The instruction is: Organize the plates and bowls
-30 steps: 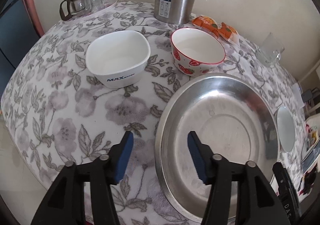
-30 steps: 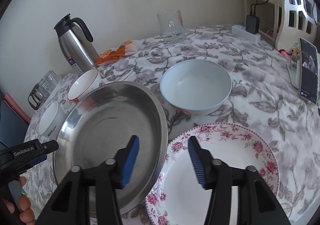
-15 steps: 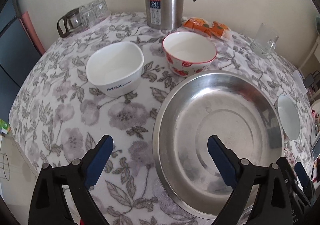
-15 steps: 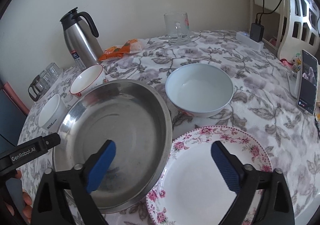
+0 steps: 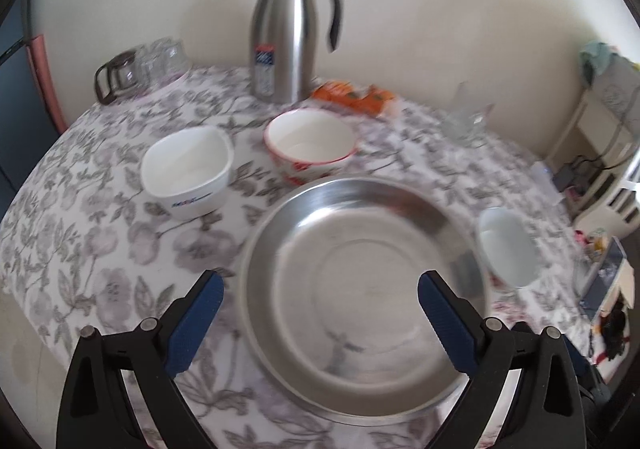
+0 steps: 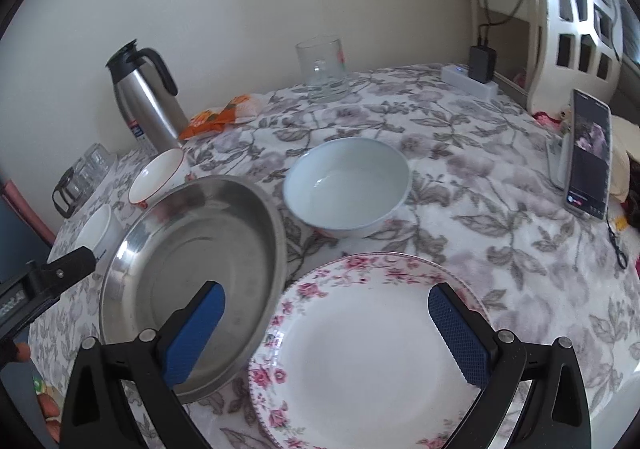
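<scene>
Both grippers spread wide and empty: left gripper (image 5: 320, 313) above the steel pan (image 5: 360, 297), right gripper (image 6: 326, 323) above the floral plate (image 6: 372, 349), whose rim seems tucked under the pan.

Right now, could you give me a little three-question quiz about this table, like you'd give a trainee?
1. True or false: the left gripper is shut on the steel pan.
2. How many bowls are on the table?
3. Which dish lies below the right gripper: A) floral plate, B) pale blue bowl, C) square white bowl?

Key: 1. False, it is open and empty. 2. Three, counting the red-rimmed bowl. 3. A.
</scene>
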Available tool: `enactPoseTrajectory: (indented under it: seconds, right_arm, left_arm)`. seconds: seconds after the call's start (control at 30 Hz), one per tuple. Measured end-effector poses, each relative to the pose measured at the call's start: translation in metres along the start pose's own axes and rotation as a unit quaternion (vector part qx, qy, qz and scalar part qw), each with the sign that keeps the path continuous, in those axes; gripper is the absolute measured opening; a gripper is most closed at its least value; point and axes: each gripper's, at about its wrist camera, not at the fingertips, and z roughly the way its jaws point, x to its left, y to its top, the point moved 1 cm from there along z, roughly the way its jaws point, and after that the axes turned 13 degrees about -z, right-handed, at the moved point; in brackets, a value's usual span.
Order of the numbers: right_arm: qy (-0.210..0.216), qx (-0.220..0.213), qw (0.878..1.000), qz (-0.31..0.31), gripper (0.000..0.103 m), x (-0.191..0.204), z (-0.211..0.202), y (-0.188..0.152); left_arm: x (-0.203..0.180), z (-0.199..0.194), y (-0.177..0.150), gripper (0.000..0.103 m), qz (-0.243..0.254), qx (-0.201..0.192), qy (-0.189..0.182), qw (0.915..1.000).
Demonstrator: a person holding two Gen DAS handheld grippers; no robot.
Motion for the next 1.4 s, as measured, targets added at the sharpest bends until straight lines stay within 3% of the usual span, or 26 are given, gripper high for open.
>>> enactPoseTrajectory:
  seconds: [0.2,0.37,0.57,0.7,0.93,1.17,1.27,1.4]
  right_arm:
    - [-0.03,-0.02,0.999,0.04,0.103,-0.036,-0.012,-0.007]
    - [-0.028,-0.012,0.996,0.086,0.103,-0.069,-0.014,-0.017]
    - [-0.045,0.027,0.989,0.135,0.103,-0.1,-0.007,-0.035]
    - [-0.048,0.061,0.983,0.164,0.103,-0.114,0.001,-0.047]
    - [-0.023,0.086,0.979,0.182,0.103,-0.116,0.012,-0.055]
    - [-0.022,0.108,0.978,0.176,0.102,-0.113,0.02,-0.058]
    - [-0.016,0.114,0.978,0.175,0.097,-0.112,0.022,-0.06]
    - [-0.011,0.117,0.979,0.169,0.081,-0.108,0.024,-0.06]
  left_arm:
    - [-0.031,-0.018,-0.014,0.098,0.034,-0.014,-0.036,0.9987]
    - [-0.053,-0.03,-0.029,0.098,0.046,0.013,-0.102,0.9937]
    - [-0.075,-0.034,-0.05,0.098,0.068,0.046,-0.132,0.9879]
    - [-0.085,-0.026,-0.069,0.098,0.069,0.1,-0.137,0.9831]
    - [-0.095,-0.018,-0.098,0.098,0.085,0.153,-0.125,0.9765]
    - [-0.089,0.004,-0.12,0.098,0.049,0.222,-0.119,0.9665]
    - [-0.086,0.01,-0.123,0.098,0.04,0.224,-0.105,0.9681]
    - [-0.082,0.021,-0.127,0.097,0.023,0.236,-0.095,0.9669]
